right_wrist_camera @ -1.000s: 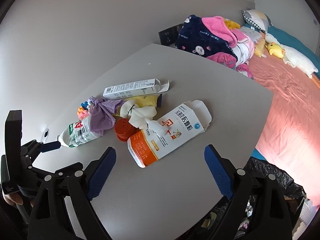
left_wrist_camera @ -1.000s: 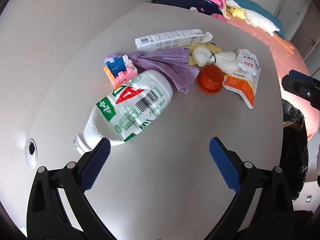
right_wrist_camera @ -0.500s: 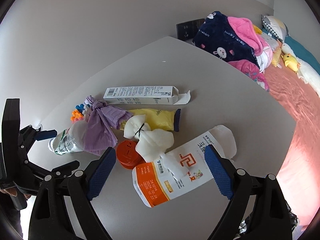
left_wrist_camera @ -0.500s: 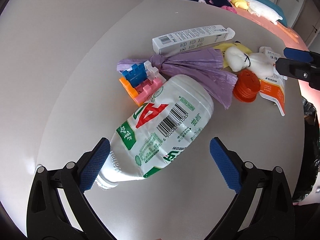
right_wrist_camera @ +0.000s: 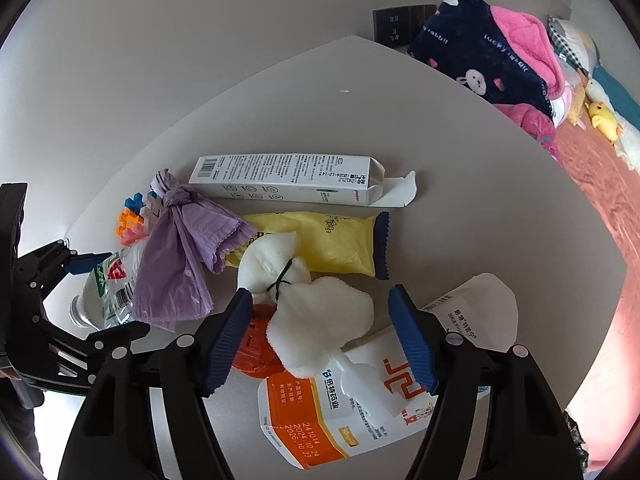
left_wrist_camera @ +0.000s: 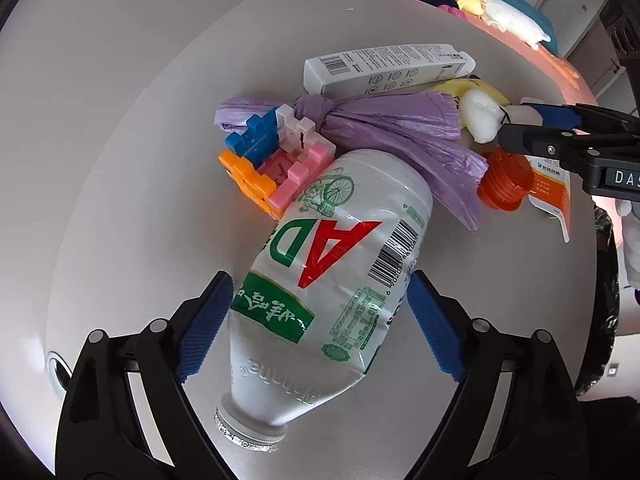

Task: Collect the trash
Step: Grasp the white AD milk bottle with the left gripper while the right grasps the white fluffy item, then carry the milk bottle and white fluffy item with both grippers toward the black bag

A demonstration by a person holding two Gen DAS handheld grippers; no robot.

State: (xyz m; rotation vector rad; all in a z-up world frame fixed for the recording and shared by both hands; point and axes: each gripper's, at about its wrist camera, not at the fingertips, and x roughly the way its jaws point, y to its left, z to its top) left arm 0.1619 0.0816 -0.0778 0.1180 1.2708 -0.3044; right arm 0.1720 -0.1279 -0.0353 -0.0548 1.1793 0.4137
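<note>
Two grippers worked over a grey table (right_wrist_camera: 460, 168) strewn with trash. The left gripper (left_wrist_camera: 320, 320) pointed steeply down with its jaws closing around a crushed plastic bottle (left_wrist_camera: 332, 280), which lay on its side with its capless mouth toward the camera. The blue pads (left_wrist_camera: 208, 320) stood just beside the bottle's flanks; whether they already pressed on it could not be told, and the bottle rested on the table. Its far end lay against a cluster of coloured building blocks (left_wrist_camera: 272, 168) and a knotted purple plastic bag (left_wrist_camera: 380, 128).

The right gripper (right_wrist_camera: 320, 340) hung over the other end of the pile, its jaws closing with a white cloth bundle (right_wrist_camera: 316, 320), tied with a black band, between them. The pads were apart from the cloth on both sides. Under the bundle lay an orange ribbed cap (right_wrist_camera: 252, 348) and a flattened white-and-orange carton (right_wrist_camera: 352, 412). Behind these sat a yellow snack wrapper (right_wrist_camera: 320, 244) and a long white box (right_wrist_camera: 288, 178) with its end flap open.

Past the table's far edge lay a bed with a pink sheet (right_wrist_camera: 600, 220) and a heap of dark blue and pink clothing (right_wrist_camera: 488, 48).
</note>
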